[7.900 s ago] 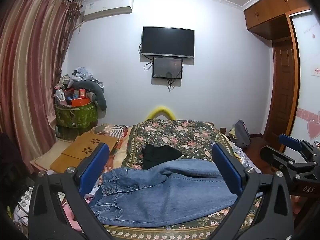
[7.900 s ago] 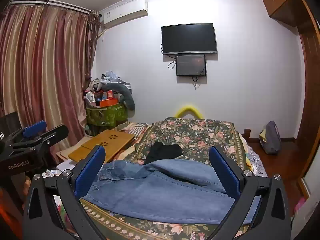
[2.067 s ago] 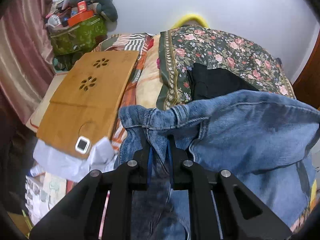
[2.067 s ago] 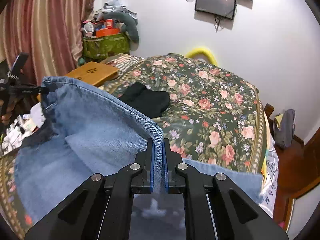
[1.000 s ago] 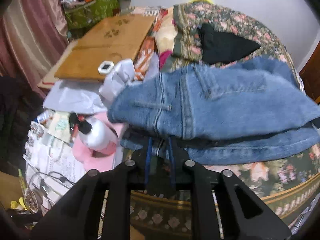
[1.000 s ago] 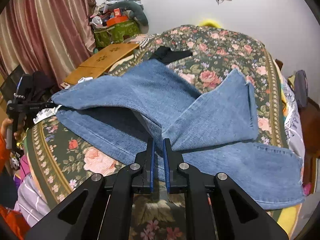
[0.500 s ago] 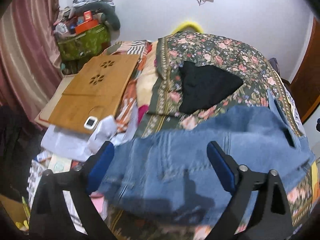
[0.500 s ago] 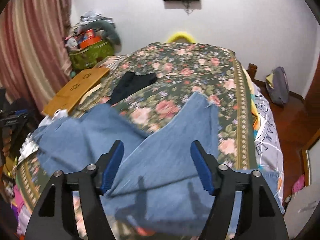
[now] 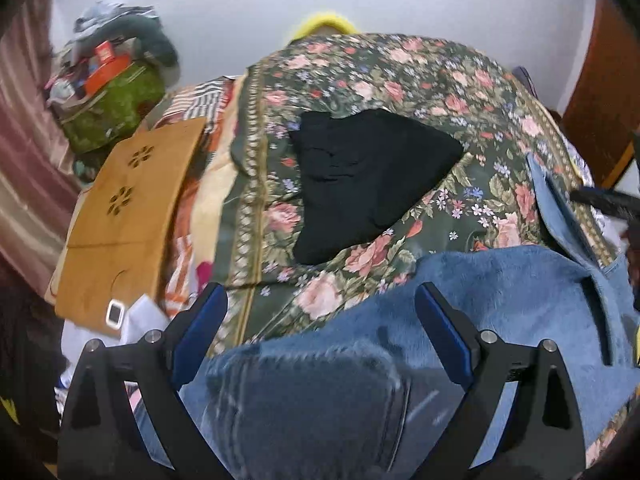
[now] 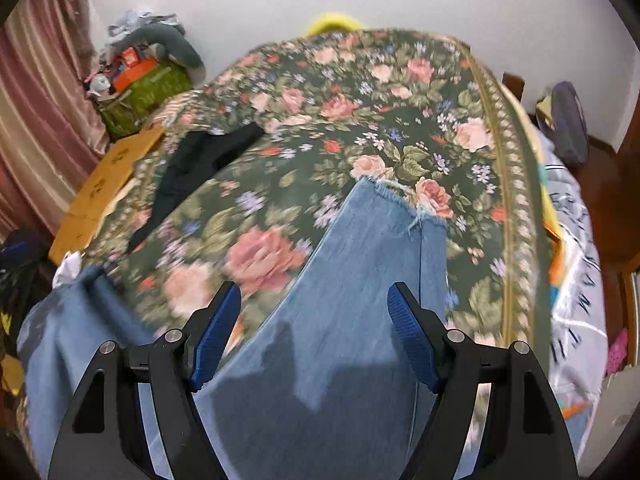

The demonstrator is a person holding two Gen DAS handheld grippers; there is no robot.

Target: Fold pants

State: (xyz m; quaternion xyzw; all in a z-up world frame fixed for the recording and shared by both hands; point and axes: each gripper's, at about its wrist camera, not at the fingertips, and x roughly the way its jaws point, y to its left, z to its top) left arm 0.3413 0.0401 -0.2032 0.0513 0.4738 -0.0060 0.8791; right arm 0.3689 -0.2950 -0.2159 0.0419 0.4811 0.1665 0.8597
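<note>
The blue jeans (image 9: 500, 304) lie folded lengthwise on the near part of the floral bed cover (image 9: 400, 68). In the left wrist view the waist end with a back pocket (image 9: 304, 404) fills the bottom. My left gripper (image 9: 320, 312) is open and empty just above that waist end. In the right wrist view a jeans leg (image 10: 360, 280) runs up to its frayed hem (image 10: 400, 196). My right gripper (image 10: 314, 308) is open and empty over that leg.
A black garment (image 9: 360, 172) lies on the bed behind the jeans. A wooden lap table (image 9: 124, 208) and a green bag with clutter (image 9: 108, 108) stand to the left. A grey backpack (image 10: 568, 124) sits on the floor at the right.
Both grippers opened and let go of the jeans about half a second ago. Since then both have moved closer over the cloth, which lies dropped on the bed.
</note>
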